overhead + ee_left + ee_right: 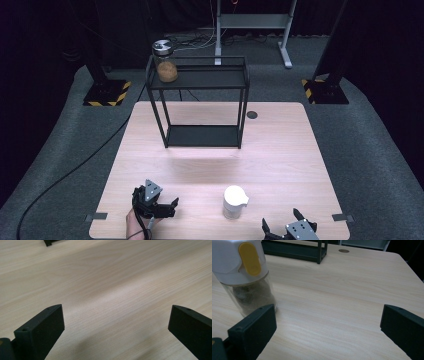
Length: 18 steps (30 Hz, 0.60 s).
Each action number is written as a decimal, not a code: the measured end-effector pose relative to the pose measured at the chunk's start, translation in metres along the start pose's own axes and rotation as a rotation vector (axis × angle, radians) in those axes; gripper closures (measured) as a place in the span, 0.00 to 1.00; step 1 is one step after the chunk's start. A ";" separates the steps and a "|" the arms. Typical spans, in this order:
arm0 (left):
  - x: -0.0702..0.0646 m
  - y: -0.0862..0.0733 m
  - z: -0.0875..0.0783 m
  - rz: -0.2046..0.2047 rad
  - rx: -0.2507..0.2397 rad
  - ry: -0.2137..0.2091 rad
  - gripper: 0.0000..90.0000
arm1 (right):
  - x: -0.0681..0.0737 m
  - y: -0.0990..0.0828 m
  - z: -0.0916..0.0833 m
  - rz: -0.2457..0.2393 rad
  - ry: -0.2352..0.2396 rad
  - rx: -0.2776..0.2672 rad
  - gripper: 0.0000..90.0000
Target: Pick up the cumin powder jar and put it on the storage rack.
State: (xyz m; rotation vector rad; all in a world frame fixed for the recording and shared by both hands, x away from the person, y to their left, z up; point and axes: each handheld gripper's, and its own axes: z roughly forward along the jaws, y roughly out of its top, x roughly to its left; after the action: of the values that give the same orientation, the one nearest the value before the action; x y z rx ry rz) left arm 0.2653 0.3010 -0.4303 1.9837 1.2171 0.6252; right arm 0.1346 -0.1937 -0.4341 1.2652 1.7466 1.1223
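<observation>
White-capped shaker [235,201] stands between both grippers, an easy reach for either; right gripper [289,225] and left gripper [161,206] are spread wide, holding nothing.

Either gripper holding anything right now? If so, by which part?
Nothing held. Left gripper and right gripper are both open; the white-lidded jar stands free on the table.

"Where is the shaker [235,201] sitting?"

"It is standing on the table [280,150] near my edge, between my left gripper [169,206] and my right gripper [280,218], closer to the right one."

"And behind it?"

"The rack [202,102] is standing farther back. A jar [164,61] is sitting on its top shelf, at the left end."
</observation>
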 end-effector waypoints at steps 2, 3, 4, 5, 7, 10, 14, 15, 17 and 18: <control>0.000 -0.001 0.004 -0.009 0.004 -0.003 0.00 | 0.000 0.000 0.000 -0.001 -0.003 0.002 0.00; 0.001 -0.002 0.006 -0.014 0.005 -0.006 0.00 | 0.001 0.000 0.000 0.000 -0.004 0.004 0.00; 0.001 -0.002 0.007 -0.020 0.008 -0.008 0.00 | 0.001 0.000 0.001 -0.001 -0.005 0.005 0.00; 0.001 -0.002 0.008 -0.019 0.016 -0.005 0.00 | 0.001 0.000 0.001 -0.002 -0.005 0.006 0.00; 0.003 -0.003 0.009 -0.042 0.000 -0.008 0.00 | 0.001 -0.001 0.002 -0.002 -0.004 0.004 0.00; 0.004 -0.002 0.009 -0.043 0.006 -0.012 0.00 | 0.002 -0.001 0.004 0.000 0.000 0.012 0.00; 0.002 0.001 0.010 -0.015 0.024 -0.008 0.00 | 0.004 -0.001 0.006 -0.009 0.013 0.013 0.00; 0.000 0.000 0.011 -0.008 0.021 -0.008 0.00 | 0.005 -0.001 0.006 -0.010 0.013 0.011 0.00; -0.002 0.000 0.010 0.010 0.023 -0.007 0.00 | 0.007 -0.001 0.005 -0.015 0.010 0.007 0.00; -0.002 0.000 0.010 0.010 0.023 -0.007 0.00 | 0.007 -0.001 0.005 -0.015 0.008 0.006 0.00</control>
State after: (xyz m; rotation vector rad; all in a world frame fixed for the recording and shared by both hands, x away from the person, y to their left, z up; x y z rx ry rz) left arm 0.2721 0.2960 -0.4364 2.0100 1.2160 0.6116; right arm 0.1367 -0.1861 -0.4370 1.2509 1.7636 1.1162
